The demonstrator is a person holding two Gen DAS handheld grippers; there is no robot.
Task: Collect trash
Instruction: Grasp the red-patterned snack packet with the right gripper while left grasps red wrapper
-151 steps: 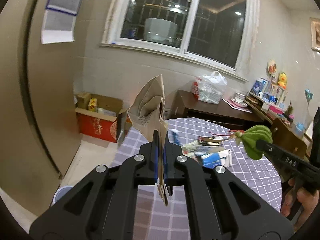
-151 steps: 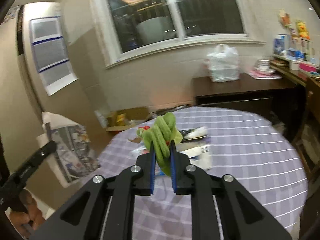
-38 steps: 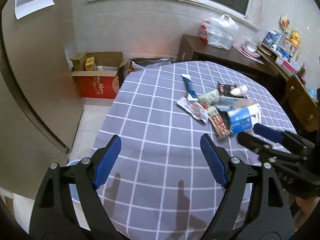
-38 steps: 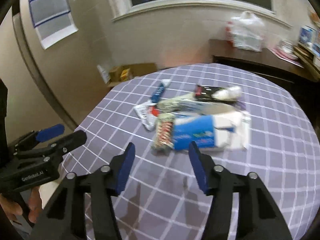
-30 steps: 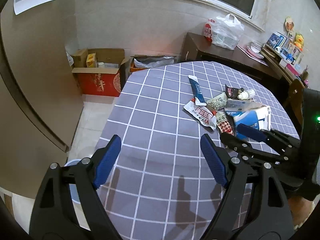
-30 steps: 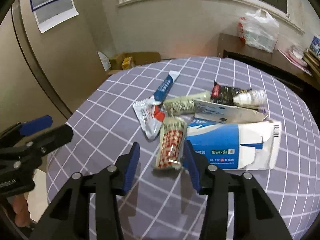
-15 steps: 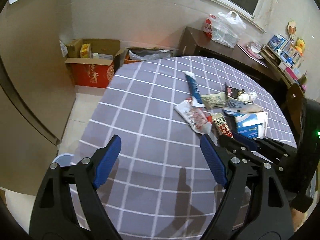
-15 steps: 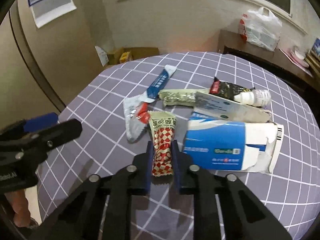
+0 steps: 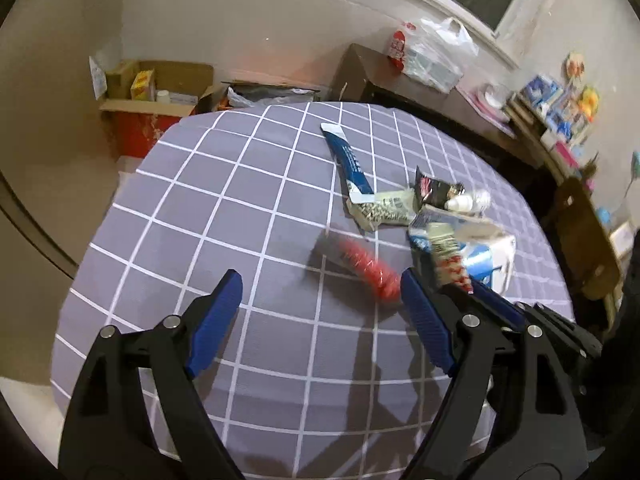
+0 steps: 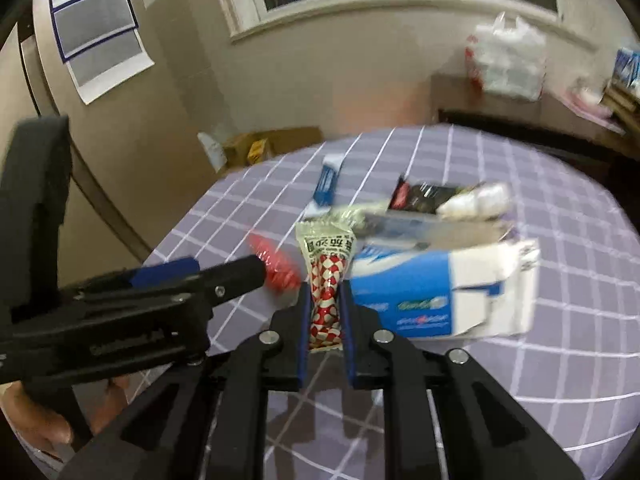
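Note:
My right gripper [image 10: 325, 308] is shut on a red-and-white checkered snack packet [image 10: 326, 276] and holds it upright above the table; in the left wrist view that packet [image 9: 452, 264] shows at the right. My left gripper [image 9: 320, 312] stands open over the purple checked tablecloth [image 9: 224, 208], just short of a blurred red wrapper [image 9: 368, 268]. Further trash lies behind: a blue-and-white carton [image 10: 440, 292], a blue sachet [image 9: 350, 160], a speckled packet [image 9: 380, 210], a black packet [image 9: 436, 190] and a small white bottle [image 9: 468, 200].
Open cardboard boxes [image 9: 152, 92] stand on the floor beyond the table's far left edge. A dark sideboard [image 9: 360, 72] with a plastic bag [image 9: 432, 56] lines the back wall. A wooden chair [image 9: 580, 232] is at the right. A hand [image 10: 48, 428] holds the left tool.
My right gripper closed on the checkered packet and raised it off the cloth. My left gripper moved in toward the pile. The red wrapper shifted and now shows blurred.

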